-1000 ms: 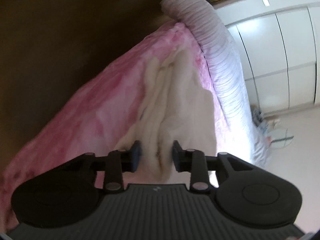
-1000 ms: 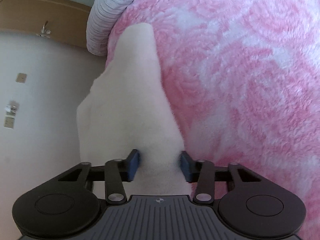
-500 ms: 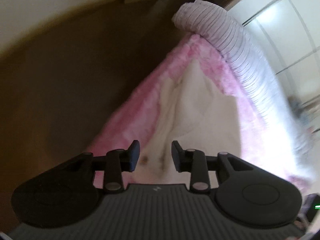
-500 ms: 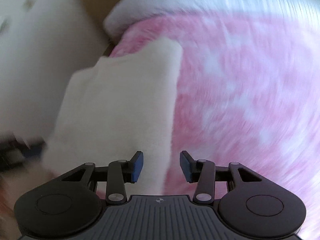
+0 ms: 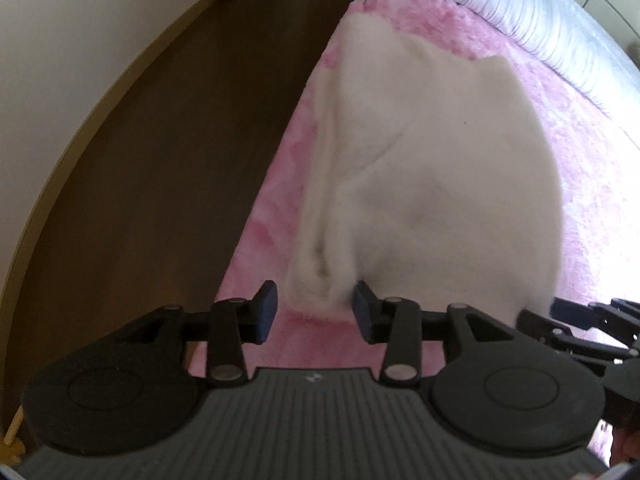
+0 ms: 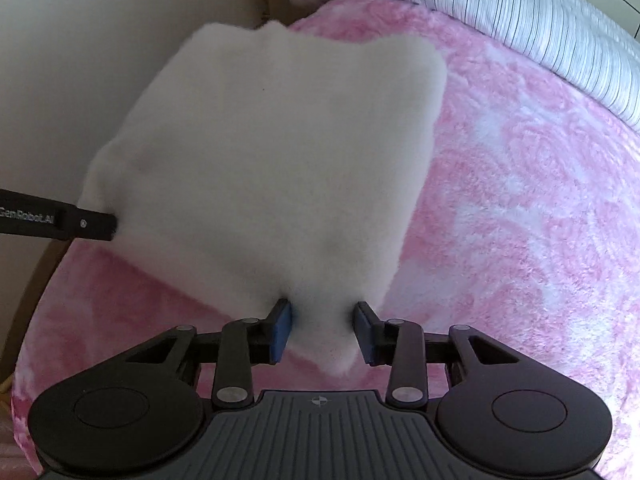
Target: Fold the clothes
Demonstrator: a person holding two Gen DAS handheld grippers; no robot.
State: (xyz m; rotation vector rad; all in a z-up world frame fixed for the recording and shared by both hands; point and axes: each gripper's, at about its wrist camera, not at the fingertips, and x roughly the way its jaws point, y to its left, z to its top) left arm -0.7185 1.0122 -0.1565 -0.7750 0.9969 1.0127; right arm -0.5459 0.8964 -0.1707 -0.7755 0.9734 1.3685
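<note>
A white fleece garment (image 6: 272, 160) is spread on the pink blanket (image 6: 520, 200). Its near corner is gripped by the closing right tool (image 6: 322, 330). At its other corner, the left tool (image 5: 316, 312) is opening, its pads clear of the fabric.

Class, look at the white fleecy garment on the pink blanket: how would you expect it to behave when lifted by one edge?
The white garment would probably flop and drape, since it already lies in soft folds. It looks light for its size, being fluffy. Its pile may cling to the plush pink blanket rather than slide.
</note>
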